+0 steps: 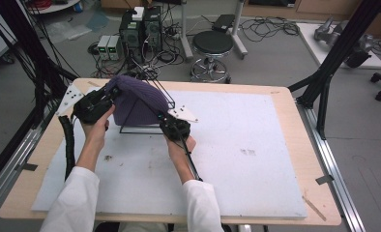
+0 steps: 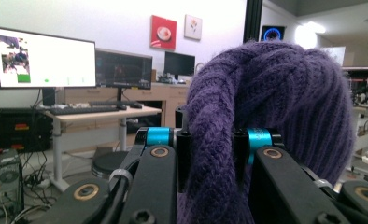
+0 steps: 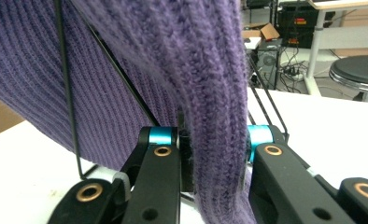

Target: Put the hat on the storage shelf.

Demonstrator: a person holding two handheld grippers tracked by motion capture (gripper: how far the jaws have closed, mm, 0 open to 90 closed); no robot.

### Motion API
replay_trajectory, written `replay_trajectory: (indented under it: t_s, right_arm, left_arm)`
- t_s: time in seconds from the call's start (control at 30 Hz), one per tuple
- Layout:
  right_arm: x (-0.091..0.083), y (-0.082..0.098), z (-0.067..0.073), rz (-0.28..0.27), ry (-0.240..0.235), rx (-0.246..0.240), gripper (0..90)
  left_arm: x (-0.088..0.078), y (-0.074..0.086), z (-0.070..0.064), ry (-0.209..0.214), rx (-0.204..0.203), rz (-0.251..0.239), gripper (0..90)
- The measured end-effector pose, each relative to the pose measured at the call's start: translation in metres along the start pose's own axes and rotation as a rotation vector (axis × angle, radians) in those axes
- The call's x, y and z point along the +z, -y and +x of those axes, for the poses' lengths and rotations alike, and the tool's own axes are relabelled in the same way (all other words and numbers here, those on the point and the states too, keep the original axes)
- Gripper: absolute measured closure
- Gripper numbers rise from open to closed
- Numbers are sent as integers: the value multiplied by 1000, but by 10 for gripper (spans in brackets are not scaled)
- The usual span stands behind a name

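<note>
Both grippers, left gripper (image 1: 112,95) and right gripper (image 1: 165,120), clench the purple knit hat's (image 1: 133,99) brim in their fingers, hat mostly over the wire stand (image 1: 145,129) near the surface's far-left corner; seating and release remain.

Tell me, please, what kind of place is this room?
Probably a robotics or research lab, not a home: computer monitors on desks, computer towers with loose cables on the floor, and a black frame beside the work table.

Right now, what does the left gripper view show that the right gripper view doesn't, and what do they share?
Left gripper view: lit monitors on a desk and two wall pictures behind the hat.

Right gripper view: the black wire stand under the hat, the white table mat, and a round stool.

Both: a gripper shut on a fold of the purple knit hat.
</note>
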State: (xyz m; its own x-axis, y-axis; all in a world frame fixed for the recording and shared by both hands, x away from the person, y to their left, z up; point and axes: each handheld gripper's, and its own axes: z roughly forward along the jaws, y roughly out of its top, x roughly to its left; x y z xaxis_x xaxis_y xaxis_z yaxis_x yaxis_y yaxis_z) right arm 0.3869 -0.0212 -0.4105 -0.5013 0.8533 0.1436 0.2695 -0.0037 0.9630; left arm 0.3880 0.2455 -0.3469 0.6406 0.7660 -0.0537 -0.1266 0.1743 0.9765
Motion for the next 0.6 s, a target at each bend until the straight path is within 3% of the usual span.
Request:
replay_trajectory:
  t_s: [0.6]
  right_arm:
    - [6,9,-5,78,29,-1,763]
  left_arm:
    - [0,10,-3,0,1,57,783]
